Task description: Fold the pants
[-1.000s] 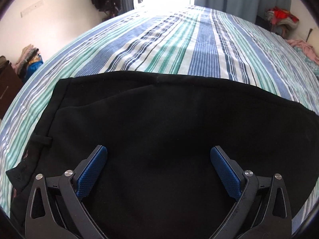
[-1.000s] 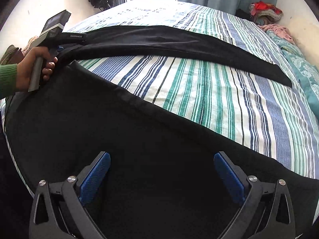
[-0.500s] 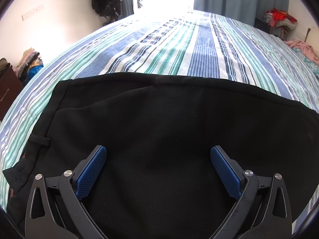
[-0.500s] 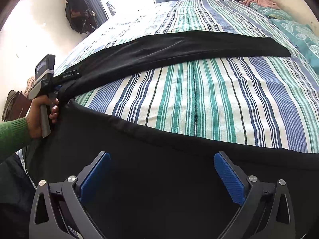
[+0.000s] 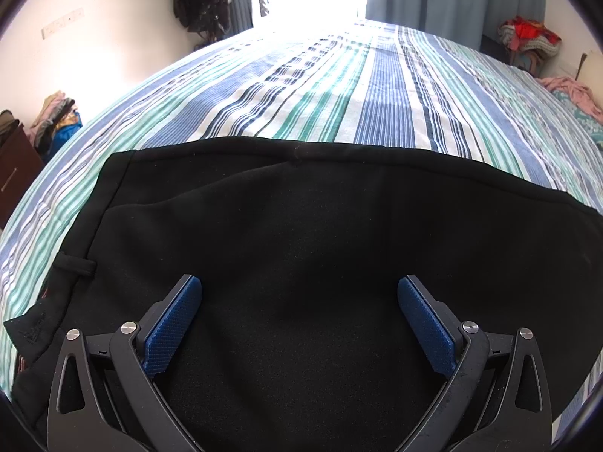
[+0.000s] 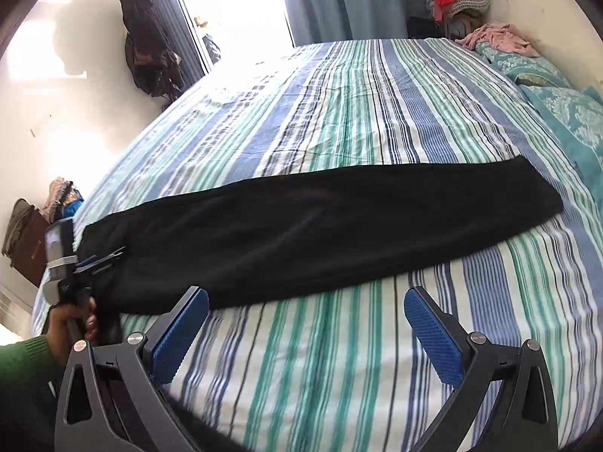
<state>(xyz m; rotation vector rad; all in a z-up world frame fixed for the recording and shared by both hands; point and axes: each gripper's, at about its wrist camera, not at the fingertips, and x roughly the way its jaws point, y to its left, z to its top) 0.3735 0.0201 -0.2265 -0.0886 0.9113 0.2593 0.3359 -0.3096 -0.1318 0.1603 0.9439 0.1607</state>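
Observation:
Black pants lie on the striped bed, one leg stretched to the right in the right wrist view. Their waist end fills the left wrist view, with a belt loop at the left edge. My left gripper is open just above the waist fabric; it also shows in the right wrist view at the waist, held by a hand in a green sleeve. My right gripper is open and empty over bare sheet, just in front of the stretched leg.
The striped bed sheet spreads far beyond the pants. Teal pillows and a pink cloth lie at the right. A wall with hanging clothes stands left, with a dark cabinet beside the bed.
My right gripper has lifted and swung away from the near black fabric, so it now looks over bare sheet at the stretched leg. The left gripper has barely moved.

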